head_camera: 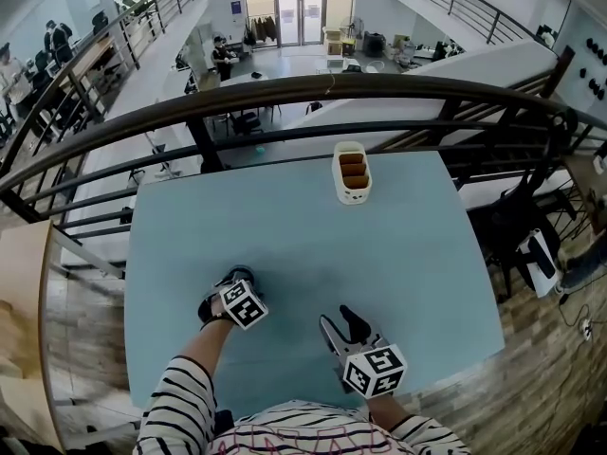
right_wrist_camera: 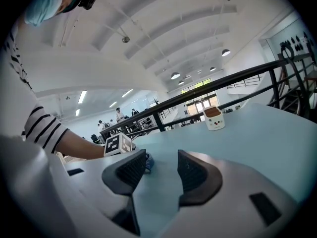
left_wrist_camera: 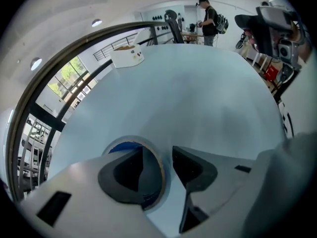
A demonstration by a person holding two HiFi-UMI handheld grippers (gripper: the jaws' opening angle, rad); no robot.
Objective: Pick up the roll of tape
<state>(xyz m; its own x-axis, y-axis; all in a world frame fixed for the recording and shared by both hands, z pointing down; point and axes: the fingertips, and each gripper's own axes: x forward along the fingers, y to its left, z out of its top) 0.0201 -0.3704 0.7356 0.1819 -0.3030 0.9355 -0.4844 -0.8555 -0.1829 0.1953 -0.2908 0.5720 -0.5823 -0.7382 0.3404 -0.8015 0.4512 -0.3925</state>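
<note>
The roll of tape point(left_wrist_camera: 126, 146) lies flat on the light blue table point(head_camera: 285, 245) at its near left, with a pale rim and blue showing through its hole. My left gripper point(left_wrist_camera: 157, 165) is over it, one jaw down inside the hole and the other outside, straddling the roll's wall. Small gaps show on both sides, so it is open. In the head view the left gripper point(head_camera: 228, 289) covers most of the roll. My right gripper point(head_camera: 340, 318) rests open and empty near the table's front edge, to the right. In the right gripper view point(right_wrist_camera: 162, 170) the tape point(right_wrist_camera: 149, 162) peeks out blue.
A white container point(head_camera: 352, 172) holding brown pieces stands at the far middle of the table. A dark curved railing point(head_camera: 313, 88) runs just beyond the far edge, with a drop to a lower floor. A person point(left_wrist_camera: 208, 21) stands off past the table.
</note>
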